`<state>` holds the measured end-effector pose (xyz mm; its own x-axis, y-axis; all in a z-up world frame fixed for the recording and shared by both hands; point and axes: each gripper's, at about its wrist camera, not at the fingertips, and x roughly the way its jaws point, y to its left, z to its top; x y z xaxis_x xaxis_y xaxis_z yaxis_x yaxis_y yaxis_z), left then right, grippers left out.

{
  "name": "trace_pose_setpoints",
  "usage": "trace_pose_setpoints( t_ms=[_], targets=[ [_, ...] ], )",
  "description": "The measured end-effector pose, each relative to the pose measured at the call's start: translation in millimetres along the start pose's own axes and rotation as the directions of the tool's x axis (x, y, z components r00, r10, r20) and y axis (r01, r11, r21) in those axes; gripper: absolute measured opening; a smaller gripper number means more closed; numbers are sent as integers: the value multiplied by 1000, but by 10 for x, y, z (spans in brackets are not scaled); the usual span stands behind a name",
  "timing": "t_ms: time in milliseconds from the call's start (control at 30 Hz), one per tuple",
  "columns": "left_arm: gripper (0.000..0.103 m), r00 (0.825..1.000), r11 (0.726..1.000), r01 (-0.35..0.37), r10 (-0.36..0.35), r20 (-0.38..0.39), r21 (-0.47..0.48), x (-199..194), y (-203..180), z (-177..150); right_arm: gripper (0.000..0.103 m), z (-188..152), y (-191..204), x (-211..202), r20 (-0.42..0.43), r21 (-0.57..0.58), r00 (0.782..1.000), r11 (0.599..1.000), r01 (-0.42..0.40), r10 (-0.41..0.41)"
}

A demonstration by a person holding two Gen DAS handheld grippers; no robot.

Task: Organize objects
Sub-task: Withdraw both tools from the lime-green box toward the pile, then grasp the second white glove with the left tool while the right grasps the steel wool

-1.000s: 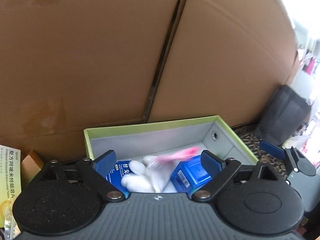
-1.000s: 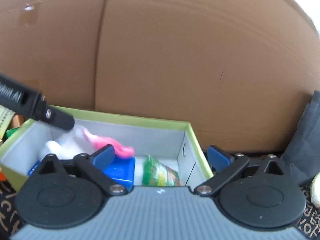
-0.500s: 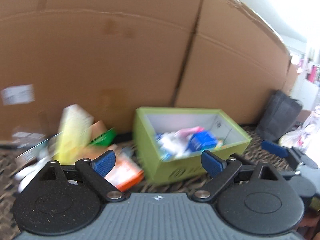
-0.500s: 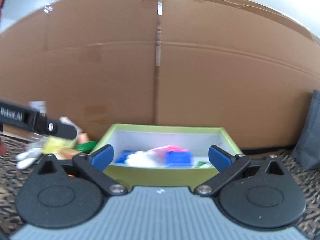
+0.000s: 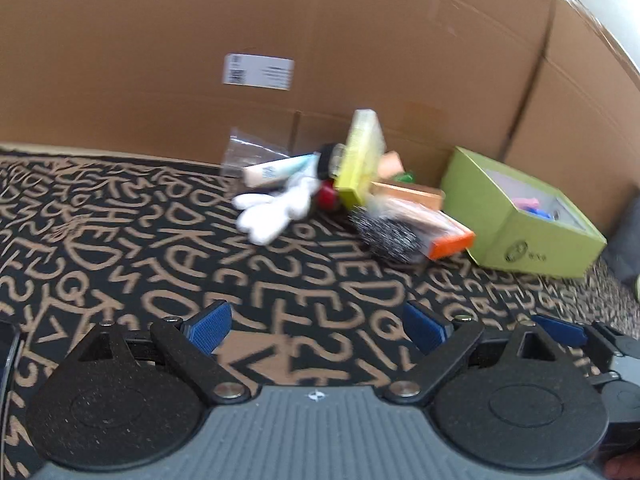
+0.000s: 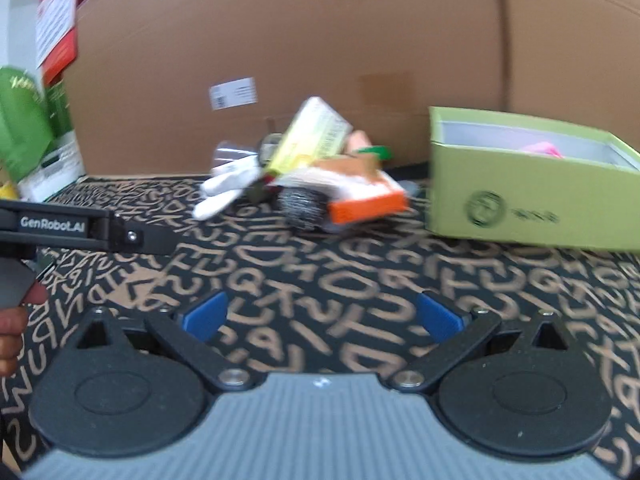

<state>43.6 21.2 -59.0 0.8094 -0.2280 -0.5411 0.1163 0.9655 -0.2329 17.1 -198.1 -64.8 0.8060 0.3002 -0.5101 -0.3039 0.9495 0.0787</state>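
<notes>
A green open box point(image 5: 532, 240) point(image 6: 528, 204) sits on the letter-patterned cloth at the right, with pink and blue items inside. A pile of loose objects lies left of it: a white glove point(image 5: 272, 210) point(image 6: 224, 190), a yellow-green carton point(image 5: 360, 158) point(image 6: 316, 136), an orange-ended box point(image 5: 436, 226) point(image 6: 364, 200), a steel scourer point(image 5: 386, 236) point(image 6: 302, 206) and a tube point(image 5: 276, 170). My left gripper point(image 5: 318, 326) and right gripper point(image 6: 322, 314) are both open and empty, low over the cloth, well short of the pile.
A large cardboard wall point(image 5: 280, 40) stands behind everything. The left gripper's body point(image 6: 80, 232) shows at the left of the right wrist view. Green and red packages point(image 6: 36, 120) stand at the far left. A dark bag point(image 5: 628, 240) lies right of the box.
Both grippers have drawn back from over the green box to low over the cloth. The left one has swung left, bringing the pile into view.
</notes>
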Motion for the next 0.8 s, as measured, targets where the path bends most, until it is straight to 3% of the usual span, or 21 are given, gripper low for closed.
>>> trace_pose_setpoints(
  t_ms=[167, 300, 467, 533, 600, 733, 800],
  targets=[
    [95, 999, 1000, 7, -6, 48, -25, -38, 212, 82, 82, 312, 201, 438, -1, -26, 1000, 999, -27, 27],
    [93, 998, 1000, -10, 9, 68, 15, 88, 275, 208, 66, 445, 255, 917, -26, -36, 999, 999, 31, -32],
    [88, 998, 998, 5, -9, 65, 58, 456, 296, 440, 57, 527, 196, 1337, -60, -18, 989, 991, 136, -137],
    [81, 999, 998, 1, -4, 41, 60, 663, 315, 516, 28, 547, 160, 1302, -60, -11, 990, 991, 131, -131],
    [71, 1000, 998, -1, 0, 5, 57, 883, 334, 572, 27, 521, 151, 1160, -55, 18, 995, 996, 87, -86],
    [57, 997, 1000, -4, 7, -77, 30, 1236, 369, 620, 27, 322, 206, 712, -46, -31, 997, 998, 59, -60],
    [52, 998, 999, -16, 19, -65, 45, 1294, 346, 612, 27, 184, 156, 471, -58, -7, 998, 1000, 24, -25]
  ],
)
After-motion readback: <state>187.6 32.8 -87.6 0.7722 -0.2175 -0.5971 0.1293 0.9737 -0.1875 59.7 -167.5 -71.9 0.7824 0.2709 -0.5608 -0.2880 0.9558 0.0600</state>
